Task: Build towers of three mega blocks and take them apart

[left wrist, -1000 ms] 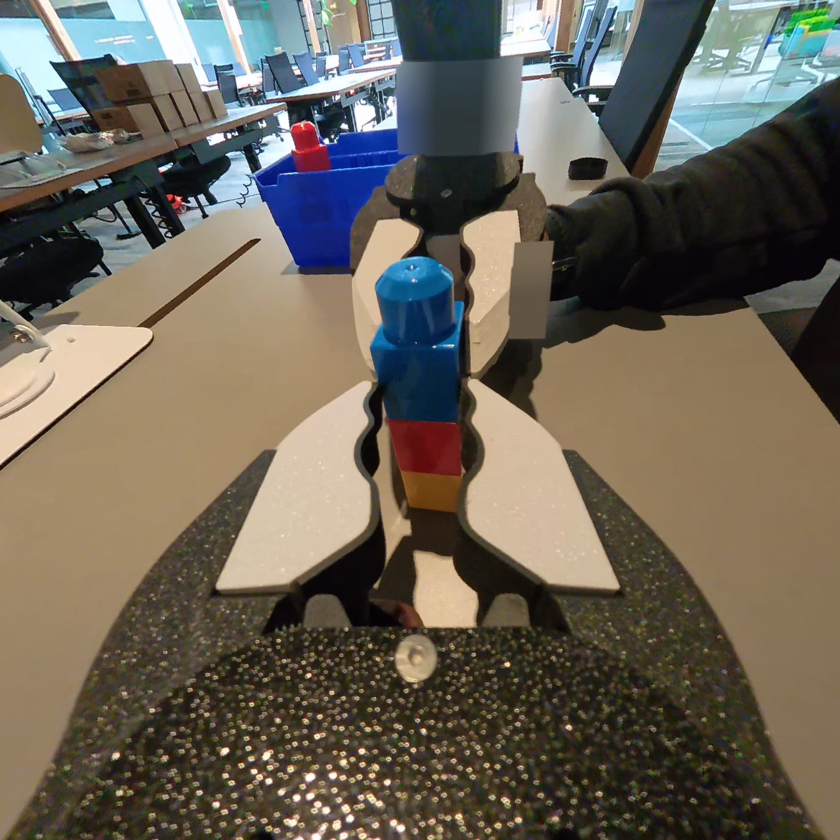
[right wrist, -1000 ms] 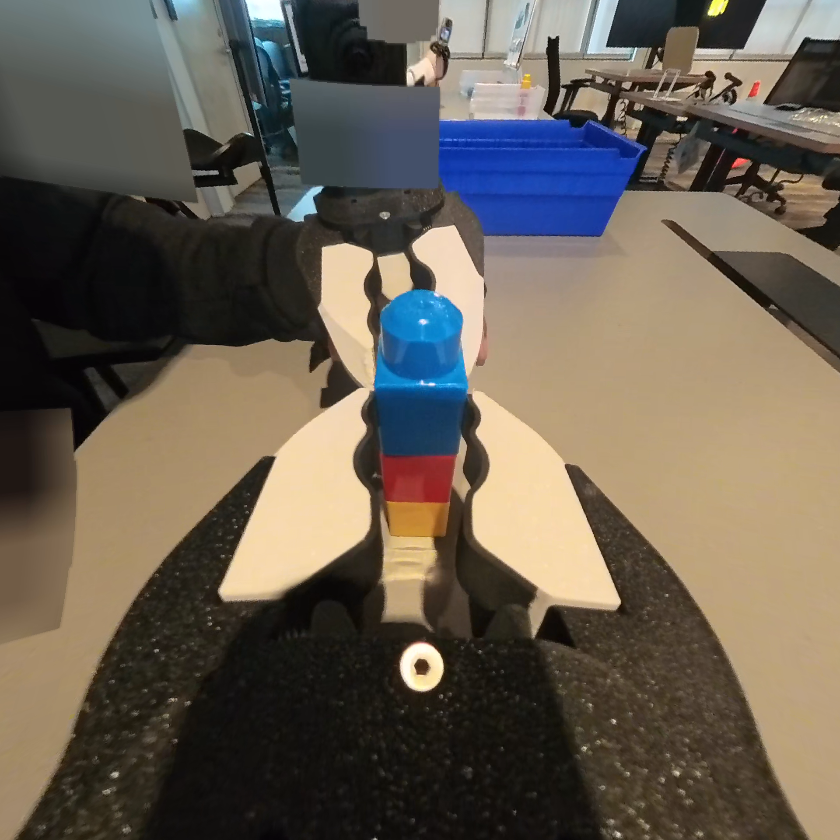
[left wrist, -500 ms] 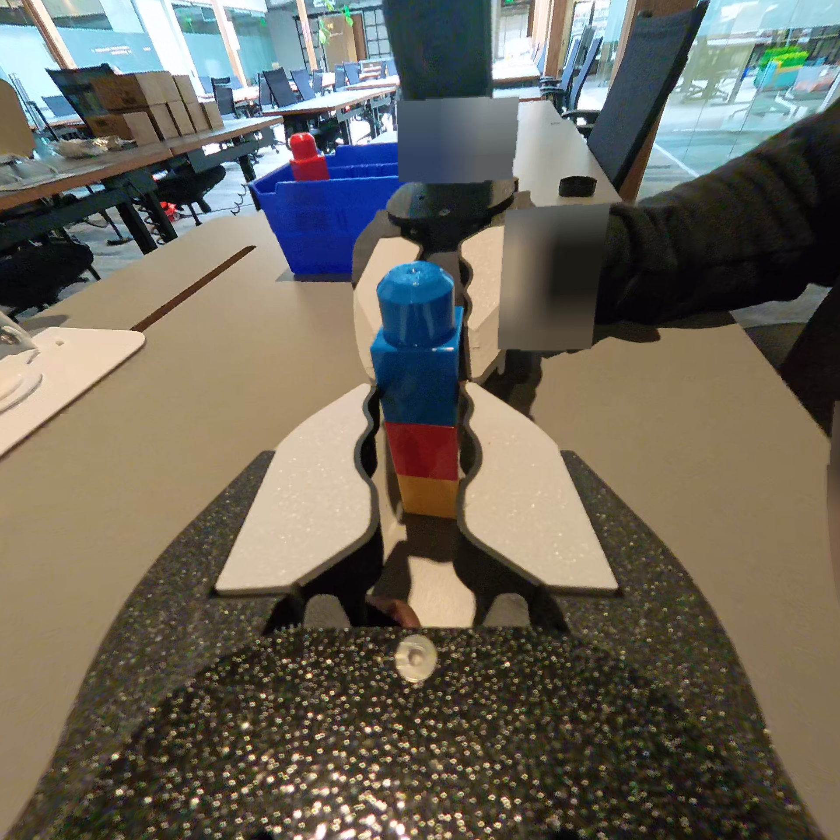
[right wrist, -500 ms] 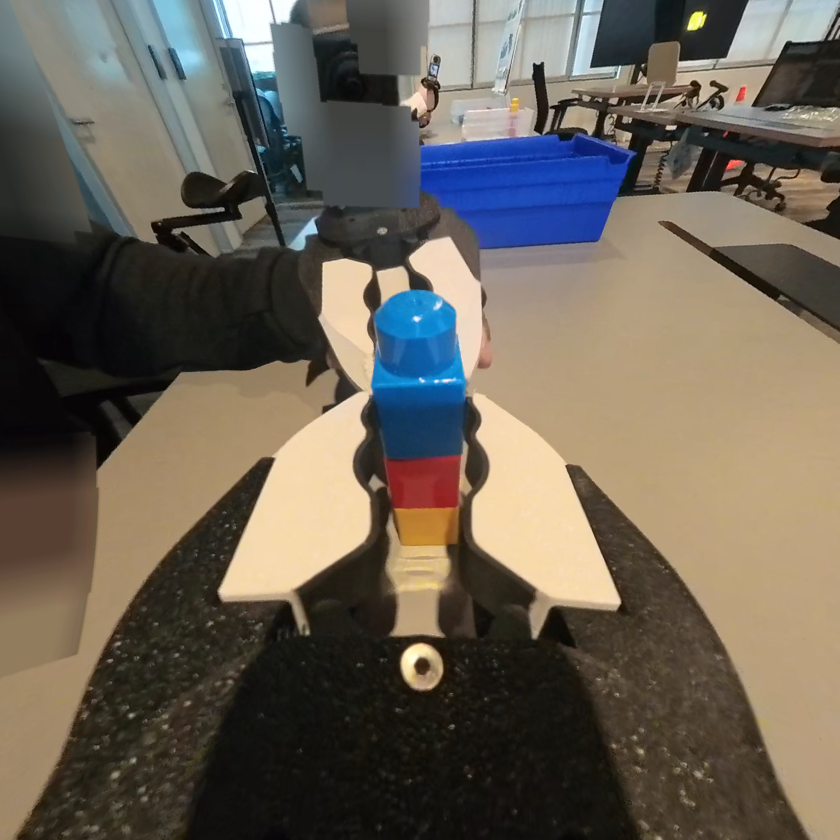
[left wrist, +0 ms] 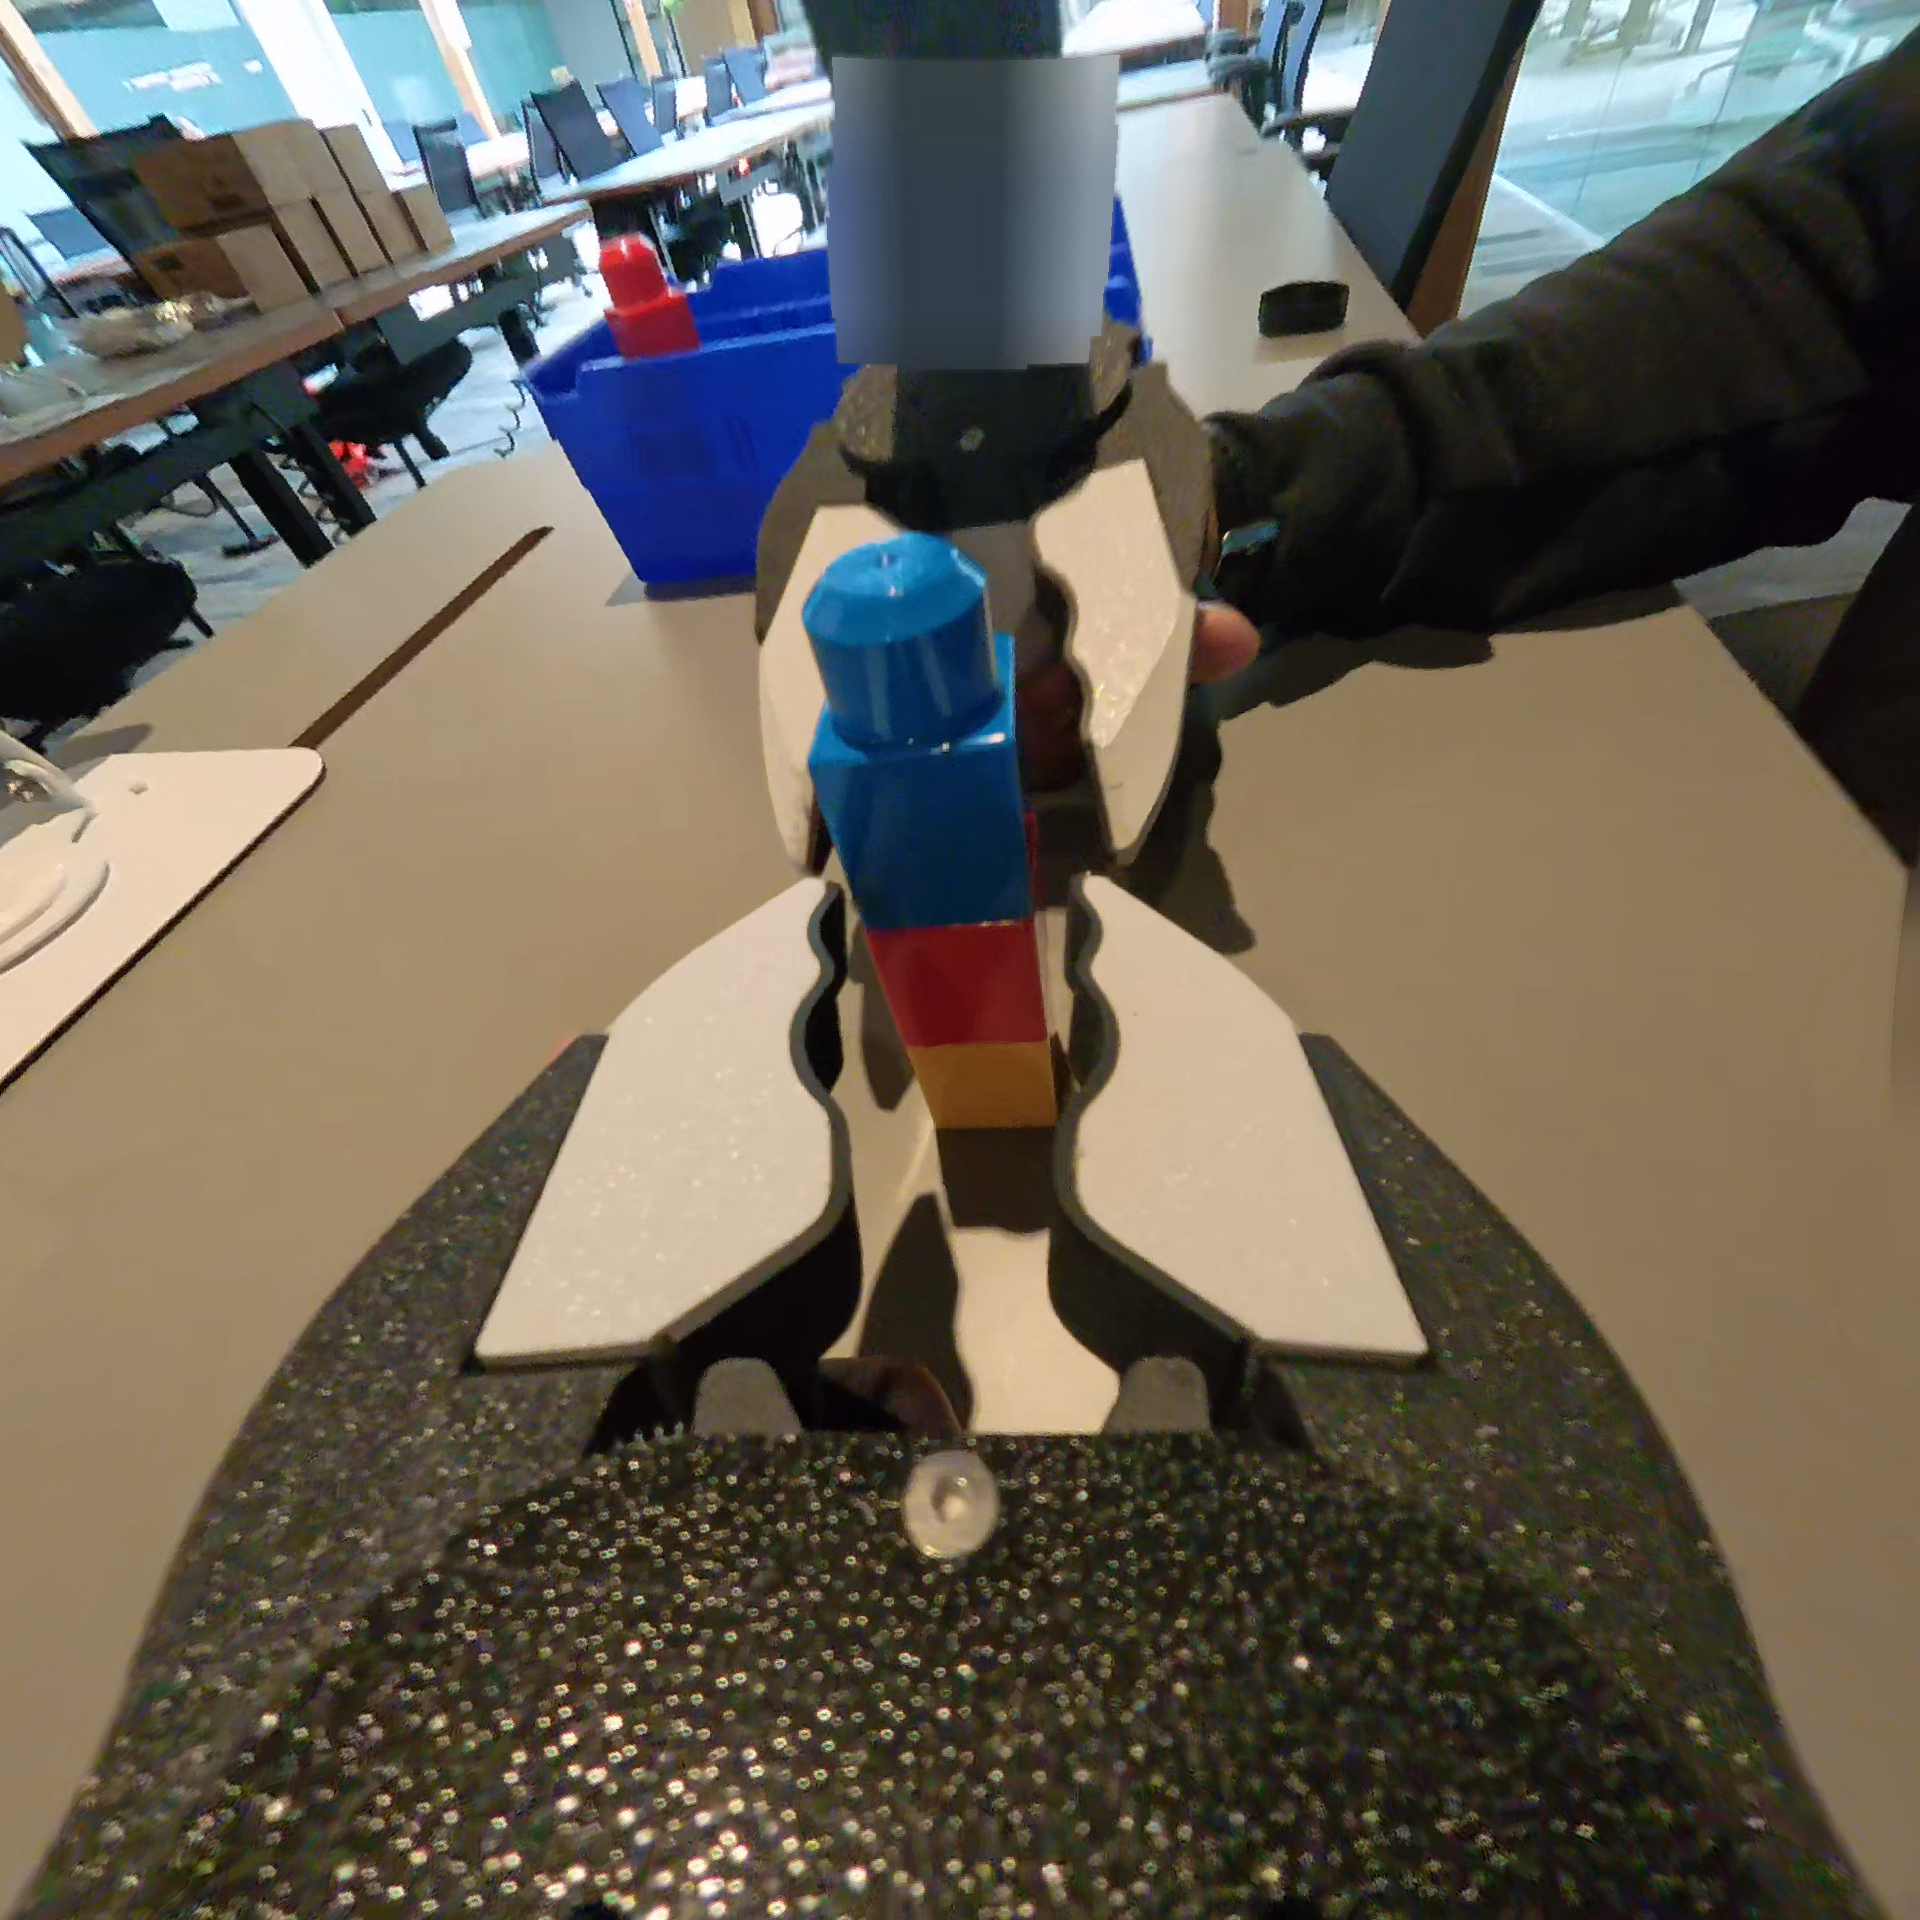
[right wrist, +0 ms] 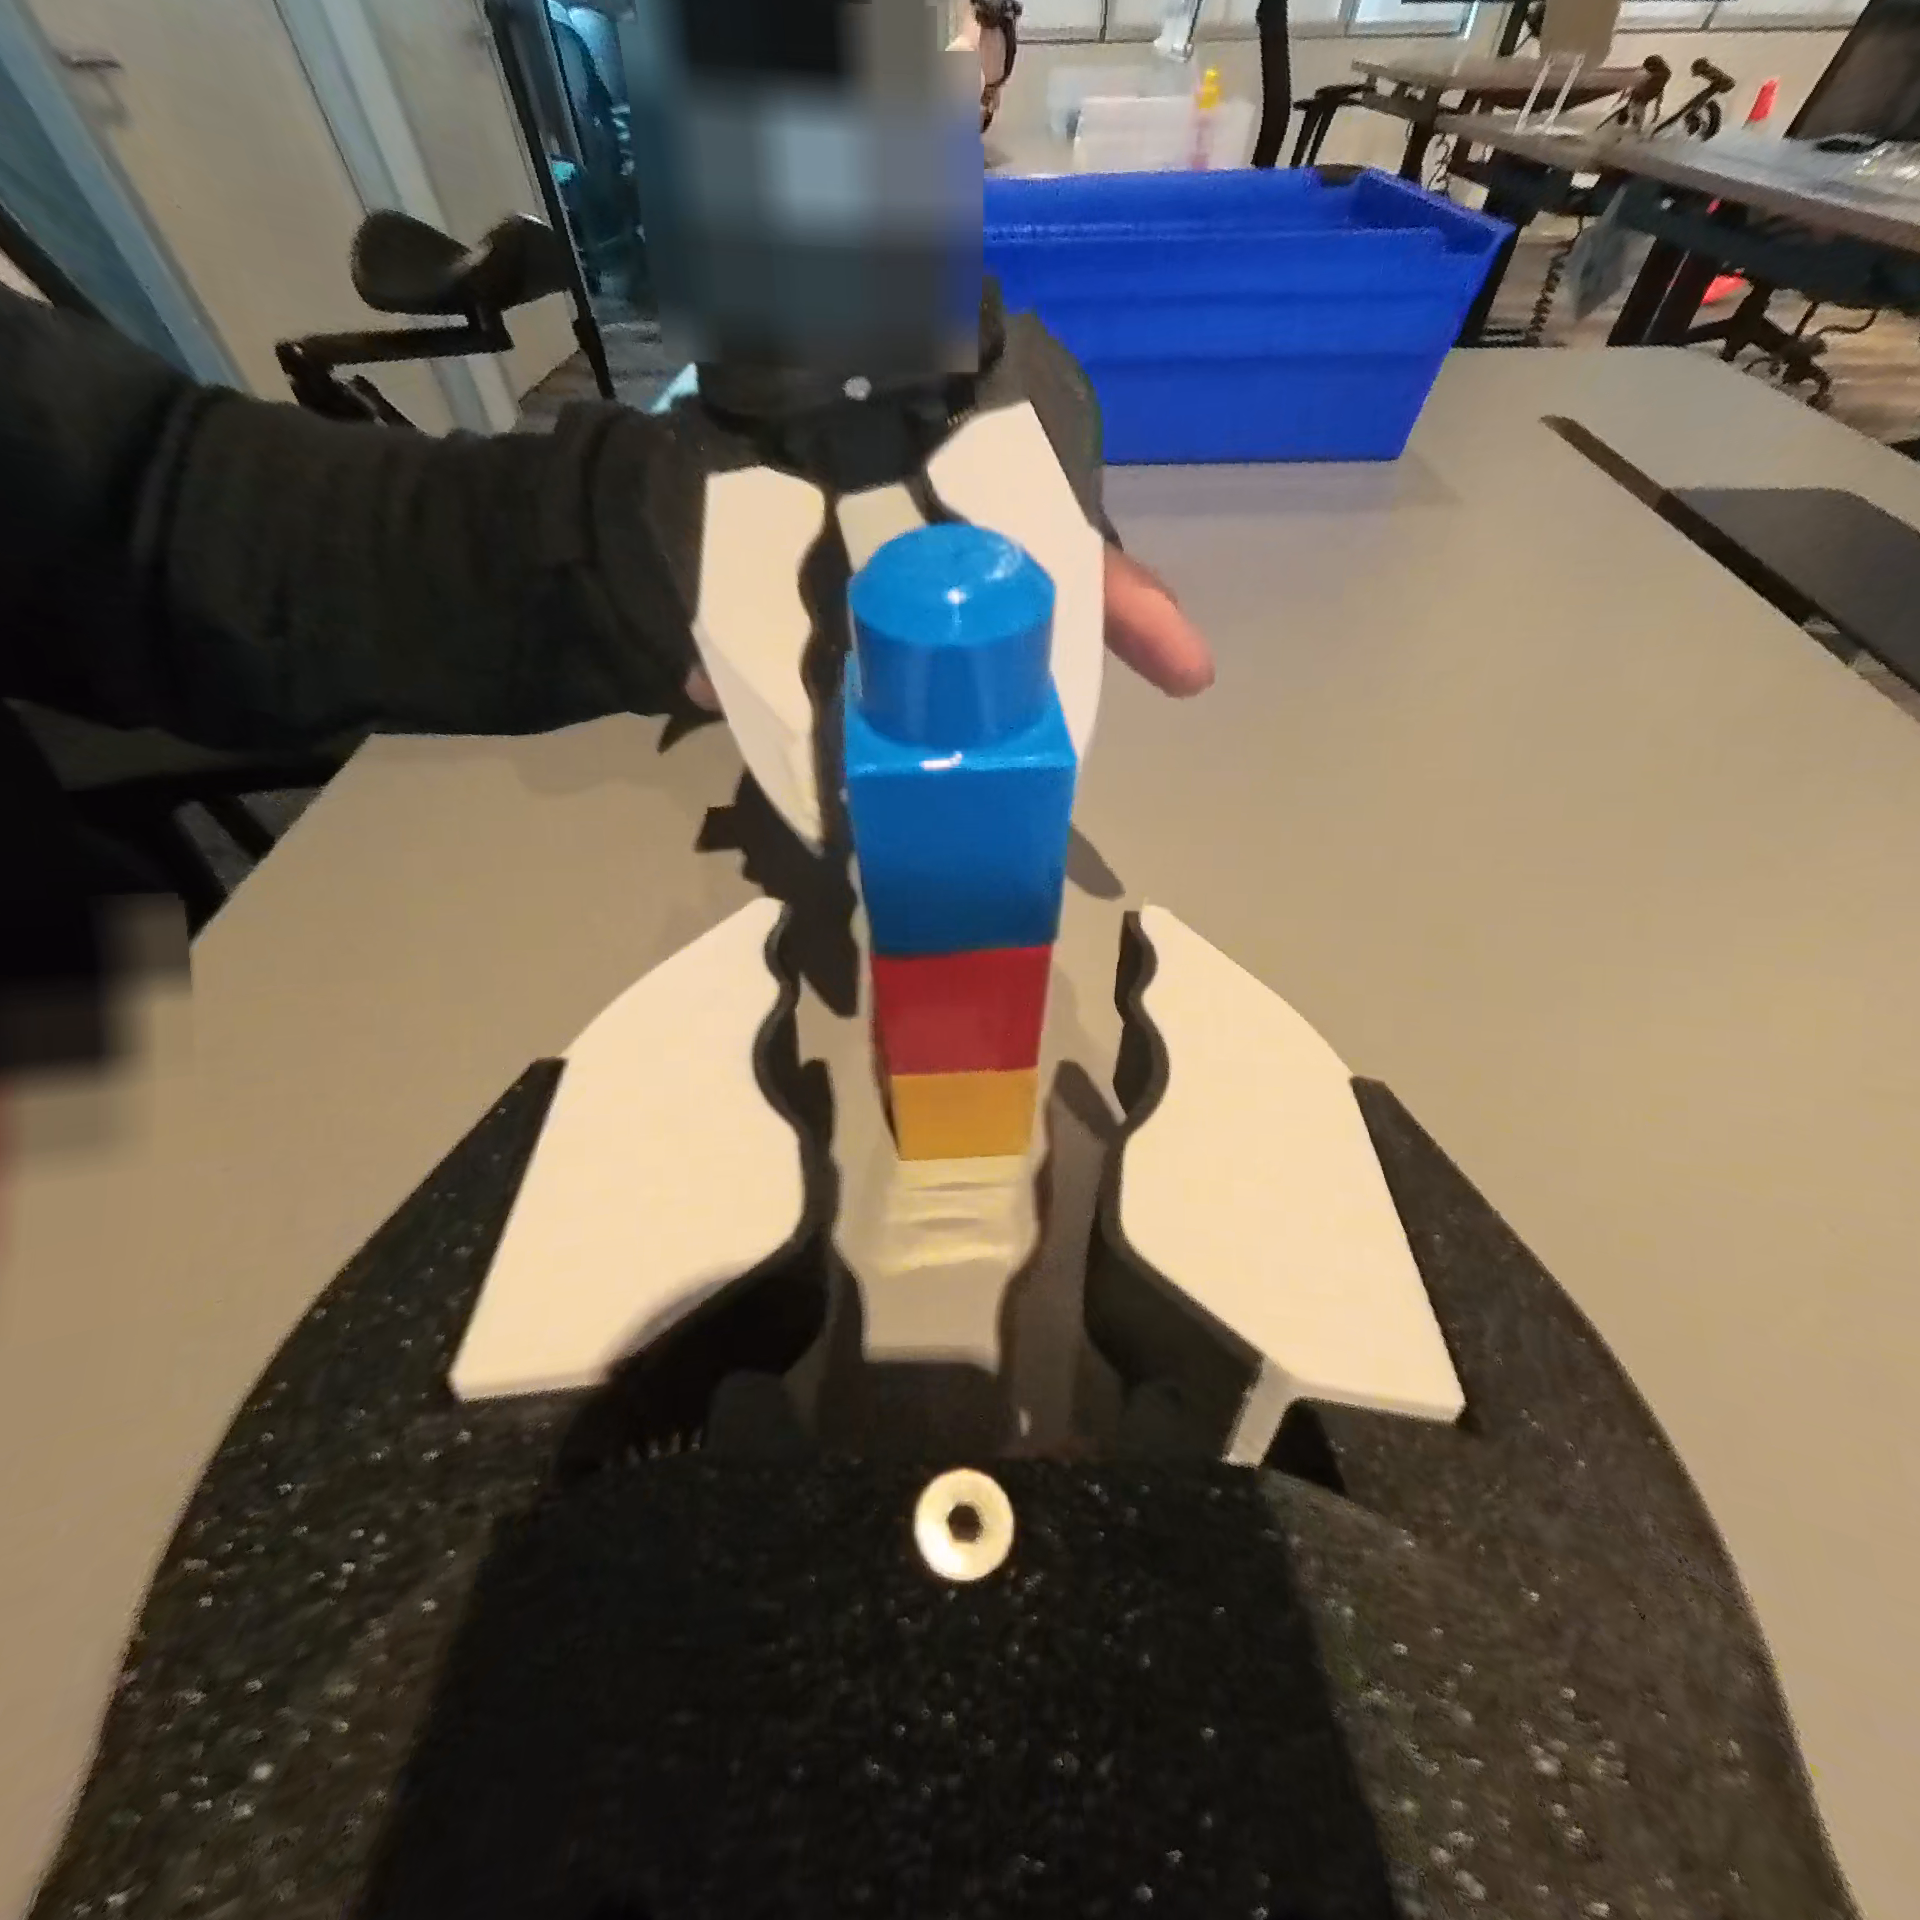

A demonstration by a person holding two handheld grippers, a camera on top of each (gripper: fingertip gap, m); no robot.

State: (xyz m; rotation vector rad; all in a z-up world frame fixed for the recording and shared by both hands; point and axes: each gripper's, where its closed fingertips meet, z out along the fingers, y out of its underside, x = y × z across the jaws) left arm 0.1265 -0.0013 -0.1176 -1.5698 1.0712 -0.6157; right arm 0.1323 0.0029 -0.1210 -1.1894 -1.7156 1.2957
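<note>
Now a three-block tower (left wrist: 940, 894), blue on red on yellow, stands on the table (left wrist: 1455, 935) between both tongs, left (left wrist: 951, 997) and right (right wrist: 951, 997), each narrowly parted, seemingly freeing it, perhaps before dismantling.

Between the jaws: blue block (left wrist: 914, 800) over red block (left wrist: 961, 982) over yellow block (left wrist: 987, 1081). Beyond them: blue bin (right wrist: 1247, 332), beige table (left wrist: 364, 987).

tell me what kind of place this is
Most likely an open-plan office or lab: long desks with office chairs run in rows, cardboard boxes are stacked on one, and glass partitions line the side. The block tower stands on a worktable.
</note>
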